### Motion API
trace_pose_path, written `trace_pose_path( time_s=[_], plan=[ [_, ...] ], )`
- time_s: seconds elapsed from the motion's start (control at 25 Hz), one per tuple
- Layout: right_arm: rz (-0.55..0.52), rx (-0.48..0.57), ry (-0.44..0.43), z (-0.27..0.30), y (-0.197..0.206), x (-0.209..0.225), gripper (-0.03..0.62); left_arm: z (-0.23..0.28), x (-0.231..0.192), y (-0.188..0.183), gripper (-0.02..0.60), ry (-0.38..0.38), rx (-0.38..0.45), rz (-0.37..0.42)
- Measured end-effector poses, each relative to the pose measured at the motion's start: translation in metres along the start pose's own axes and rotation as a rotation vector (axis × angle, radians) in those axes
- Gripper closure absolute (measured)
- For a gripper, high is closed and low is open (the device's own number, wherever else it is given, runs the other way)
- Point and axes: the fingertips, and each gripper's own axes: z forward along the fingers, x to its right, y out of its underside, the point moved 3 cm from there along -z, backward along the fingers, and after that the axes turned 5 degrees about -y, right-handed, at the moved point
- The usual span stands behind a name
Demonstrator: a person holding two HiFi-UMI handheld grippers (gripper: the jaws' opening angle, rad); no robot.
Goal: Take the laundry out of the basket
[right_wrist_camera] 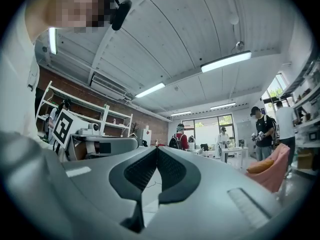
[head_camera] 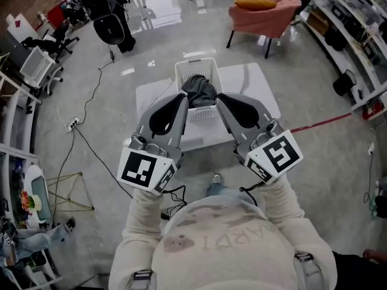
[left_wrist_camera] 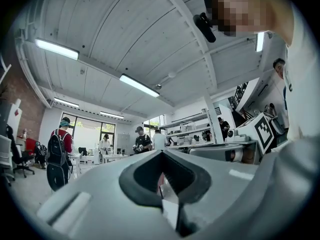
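The head view shows a white laundry basket (head_camera: pixel 196 67) at the far edge of a white table (head_camera: pixel 254 83), with dark grey laundry (head_camera: pixel 199 89) heaped inside. The left gripper (head_camera: pixel 182 95) and right gripper (head_camera: pixel 219 96) point at it, 1 tip on each side of the heap; contact cannot be told. The 2 gripper views miss the basket and show ceiling lights and people, yet each shows its jaws closed together on nothing. The pink armchair (head_camera: pixel 266 8) appears in the right gripper view, not the left.
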Motion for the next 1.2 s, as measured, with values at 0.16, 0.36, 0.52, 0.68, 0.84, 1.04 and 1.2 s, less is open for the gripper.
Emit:
trace_pose_path(
  time_s=[0.16, 0.36, 0.52, 0.68, 0.84, 1.04, 1.2],
  plan=[
    [-0.002, 0.008, -0.023, 0.008, 0.002, 0.036, 0.565, 0.036, -0.004, 0.002, 0.581, -0.020, 0.009, 0.003],
    [0.029, 0.011, -0.033, 0.026, 0.013, 0.064, 0.565, 0.063, -0.018, 0.015, 0.581, -0.025, -0.022, 0.002],
    [0.041, -0.008, -0.024, 0.048, 0.025, 0.082, 0.565, 0.083, -0.038, 0.027, 0.581, -0.016, -0.033, -0.009],
    [0.045, -0.022, -0.009, 0.071, 0.036, 0.103, 0.565, 0.109, -0.055, 0.043, 0.581, 0.013, -0.046, -0.015],
    [0.049, -0.034, 0.007, 0.100, 0.043, 0.121, 0.565, 0.133, -0.081, 0.053, 0.580, 0.044, -0.051, -0.034],
    [0.049, -0.047, 0.020, 0.150, 0.050, 0.144, 0.565, 0.161, -0.129, 0.060, 0.580, 0.061, -0.047, -0.034],
    [0.054, -0.052, 0.035, 0.188, 0.057, 0.168, 0.565, 0.187, -0.164, 0.066, 0.581, 0.080, -0.046, -0.035]
  ],
)
